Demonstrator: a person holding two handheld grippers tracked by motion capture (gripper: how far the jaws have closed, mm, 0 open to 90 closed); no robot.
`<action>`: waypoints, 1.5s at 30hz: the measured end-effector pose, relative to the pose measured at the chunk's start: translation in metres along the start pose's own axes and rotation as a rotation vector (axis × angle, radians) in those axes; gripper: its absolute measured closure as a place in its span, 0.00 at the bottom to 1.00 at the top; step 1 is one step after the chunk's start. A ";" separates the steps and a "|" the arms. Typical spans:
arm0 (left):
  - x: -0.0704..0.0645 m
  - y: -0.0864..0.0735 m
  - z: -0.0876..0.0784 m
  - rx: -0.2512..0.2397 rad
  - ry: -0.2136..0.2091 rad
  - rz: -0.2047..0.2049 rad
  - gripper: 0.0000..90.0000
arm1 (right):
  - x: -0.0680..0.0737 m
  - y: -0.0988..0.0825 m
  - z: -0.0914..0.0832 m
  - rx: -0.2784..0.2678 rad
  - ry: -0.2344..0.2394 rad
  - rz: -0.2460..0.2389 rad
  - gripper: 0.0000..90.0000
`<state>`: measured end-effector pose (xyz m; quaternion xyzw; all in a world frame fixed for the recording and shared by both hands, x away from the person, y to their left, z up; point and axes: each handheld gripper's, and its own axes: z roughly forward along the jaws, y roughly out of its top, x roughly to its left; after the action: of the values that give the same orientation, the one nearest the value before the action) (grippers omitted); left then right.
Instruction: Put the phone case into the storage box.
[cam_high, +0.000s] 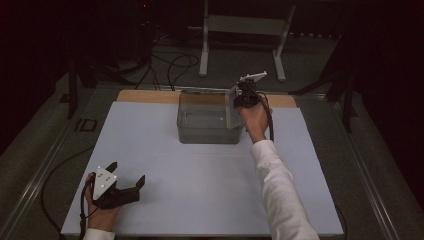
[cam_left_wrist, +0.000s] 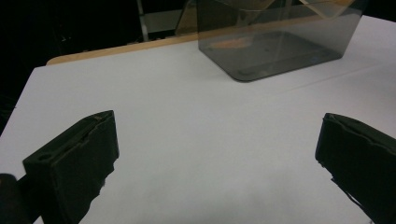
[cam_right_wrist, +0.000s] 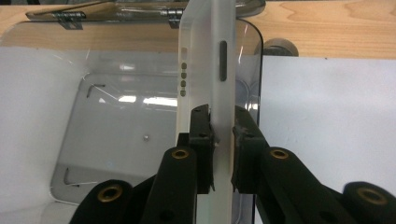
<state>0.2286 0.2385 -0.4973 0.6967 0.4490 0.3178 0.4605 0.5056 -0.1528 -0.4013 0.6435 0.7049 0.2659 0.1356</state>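
The phone (cam_right_wrist: 210, 84) stood on edge, clamped between the right gripper (cam_right_wrist: 223, 135)'s fingers (cam_right_wrist: 201, 140), hanging over the right wall of the clear box (cam_right_wrist: 116, 154) below them. It looked thin, stiff and slick-sided, probably light but breakable, best pinched across its flat faces. The left gripper (cam_left_wrist: 215, 154) rested on the desk (cam_left_wrist: 201, 121), fingers wide apart, with nothing between them.

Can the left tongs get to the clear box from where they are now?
Probably yes. The left tongs sit open at the table's near left corner, and bare white tabletop lies between them and the clear box. The right tongs already grip its white panel.
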 end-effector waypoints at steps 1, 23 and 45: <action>0.000 0.000 0.000 0.001 -0.001 0.000 0.00 | 0.000 0.000 0.001 0.002 0.000 0.000 0.91; 0.001 0.000 -0.001 -0.004 -0.001 -0.005 0.00 | 0.006 -0.006 0.019 0.044 -0.038 -0.021 0.90; 0.000 0.000 -0.001 -0.002 -0.003 -0.005 0.00 | 0.002 -0.012 0.029 0.066 -0.063 -0.016 0.90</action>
<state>0.2278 0.2391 -0.4969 0.6956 0.4496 0.3162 0.4626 0.5107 -0.1449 -0.4317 0.6499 0.7138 0.2209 0.1388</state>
